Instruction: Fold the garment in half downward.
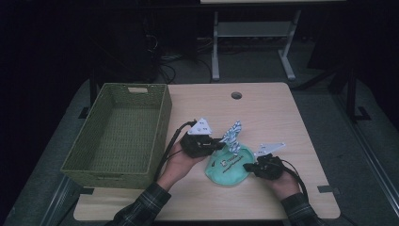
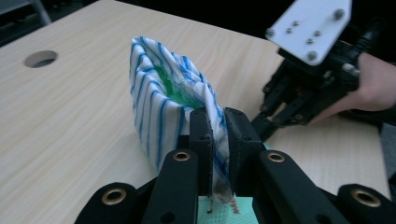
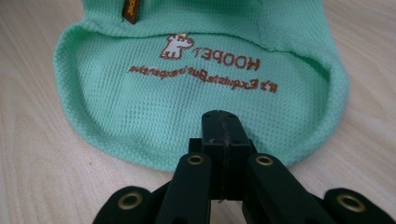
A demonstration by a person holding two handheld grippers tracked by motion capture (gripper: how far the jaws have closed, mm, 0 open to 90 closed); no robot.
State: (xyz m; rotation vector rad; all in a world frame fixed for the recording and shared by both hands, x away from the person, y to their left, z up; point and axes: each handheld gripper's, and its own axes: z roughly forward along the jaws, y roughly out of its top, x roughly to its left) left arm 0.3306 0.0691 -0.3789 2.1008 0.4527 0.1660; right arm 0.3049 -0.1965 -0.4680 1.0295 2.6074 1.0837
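Observation:
A small mint-green pet garment [image 1: 228,165] with brown lettering lies on the wooden table [image 1: 263,113] in front of the person. Its blue-and-white striped part [image 1: 234,133] is pulled up off the table. My left gripper [image 2: 218,127] is shut on that striped cloth [image 2: 154,88], and green lining shows inside the raised fold. In the high view the left gripper [image 1: 219,142] sits just left of the garment. My right gripper [image 3: 222,123] has its jaws pressed together over the near rim of the green garment [image 3: 187,98]. I cannot tell whether cloth is pinched between them. The right gripper [image 1: 250,165] is at the garment's right edge.
A green woven basket [image 1: 162,125], with nothing in it, stands on the left side of the table, close to the left hand. A round cable hole [image 1: 236,95] sits near the table's far edge. Table legs and cables lie on the dark floor beyond.

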